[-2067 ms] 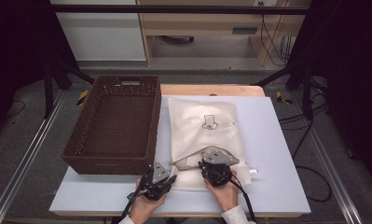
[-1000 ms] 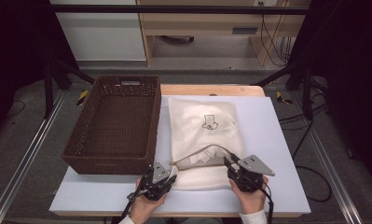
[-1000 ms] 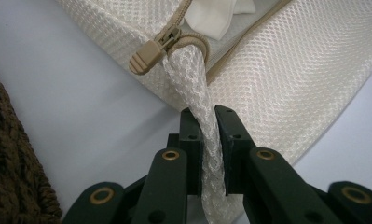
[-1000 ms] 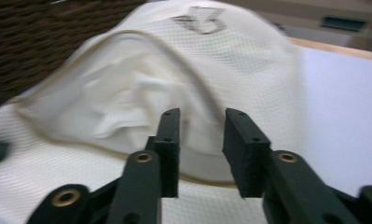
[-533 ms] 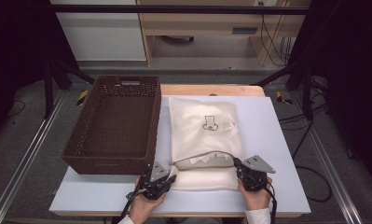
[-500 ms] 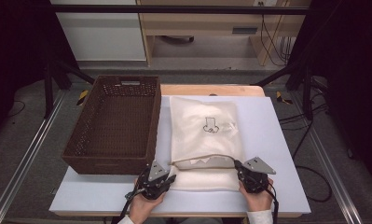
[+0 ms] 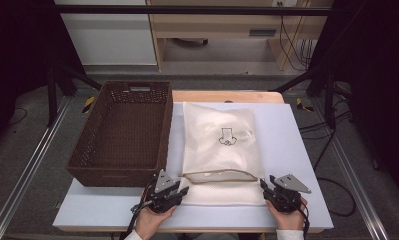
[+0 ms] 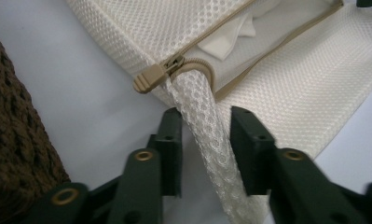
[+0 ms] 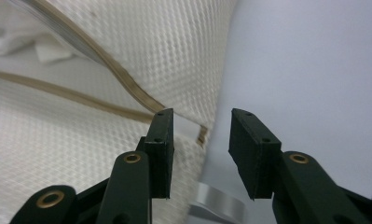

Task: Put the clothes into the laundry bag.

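The white mesh laundry bag (image 7: 220,150) lies flat right ahead of both grippers, its zip mouth gaping toward them. The left gripper (image 8: 207,140) has just been easing open; a rolled mesh strip (image 8: 207,135) runs between its jaws, pads not pressing, with the tan zipper pull (image 8: 148,78) just beyond. The right gripper (image 9: 198,144) has also just been opening (nothing between its jaws), sitting at the bag's near right corner. A brown wicker basket (image 7: 118,135) stands off the left gripper's outer side.

White table (image 7: 297,150), brown wicker basket (image 7: 122,132), white mesh bag (image 7: 219,145)
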Demonstrator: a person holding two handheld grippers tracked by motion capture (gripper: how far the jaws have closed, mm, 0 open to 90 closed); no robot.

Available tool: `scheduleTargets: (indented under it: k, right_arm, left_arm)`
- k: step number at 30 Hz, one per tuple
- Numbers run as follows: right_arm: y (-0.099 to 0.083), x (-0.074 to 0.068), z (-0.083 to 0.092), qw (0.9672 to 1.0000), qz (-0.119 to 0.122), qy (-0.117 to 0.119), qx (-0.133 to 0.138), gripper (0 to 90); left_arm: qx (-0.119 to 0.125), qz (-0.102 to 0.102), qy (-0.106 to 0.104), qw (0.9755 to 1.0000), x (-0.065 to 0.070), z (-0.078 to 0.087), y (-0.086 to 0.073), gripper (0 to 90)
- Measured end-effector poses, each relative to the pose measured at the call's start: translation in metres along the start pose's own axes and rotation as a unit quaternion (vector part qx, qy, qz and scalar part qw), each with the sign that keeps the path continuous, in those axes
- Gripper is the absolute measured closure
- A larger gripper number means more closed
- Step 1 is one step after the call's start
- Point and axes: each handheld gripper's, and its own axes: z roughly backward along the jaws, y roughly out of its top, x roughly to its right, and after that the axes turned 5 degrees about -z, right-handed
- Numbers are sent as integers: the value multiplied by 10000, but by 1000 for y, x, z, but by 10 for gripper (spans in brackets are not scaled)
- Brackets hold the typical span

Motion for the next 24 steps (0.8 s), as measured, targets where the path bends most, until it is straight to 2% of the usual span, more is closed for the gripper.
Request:
scheduleTargets:
  k: [3, 5, 6, 8, 9, 12, 15, 17, 21, 24]
  right_arm:
    - [-1, 6, -5, 9997, -133, 106, -182, 627]
    - [-1, 6, -6, 9993, -152, 200, -286, 712]
    - [-1, 6, -7, 9990, -74, 252, -362, 751]
    - [0, 4, -8, 9987, -1, 230, -453, 798]
    - [0, 4, -8, 9987, -53, 207, -463, 828]
    - [-1, 10, -6, 9979, -285, 362, -463, 849]
    - [0, 10, -5, 9982, -207, 310, -467, 849]
    - [1, 10, -4, 9984, -175, 349, -415, 826]
    - [7, 14, 6, 9986, -275, 417, 152, 646]
    - [13, 18, 13, 9972, -384, 377, 528, 516]
  left_arm:
    - [-18, 5, -35, 10000, -1, 0, -1, 777]
    - [-15, 24, -60, 10000, -2, 0, -1, 812]
    - [-2, 43, -62, 10000, -1, 0, -1, 819]
    - [-6, 35, -45, 10000, -1, 0, -2, 821]
    - [-2, 38, -40, 10000, -2, 0, -2, 821]
    - [16, 5, -27, 10000, -2, 1, -3, 806]
    - [79, -67, 0, 9999, -2, 4, -2, 733]
    - [157, -81, -10, 9998, -2, 9, 0, 672]
    - [341, -80, -64, 9994, -5, 20, 5, 533]
    - [392, -74, -90, 9992, -7, 28, 7, 457]
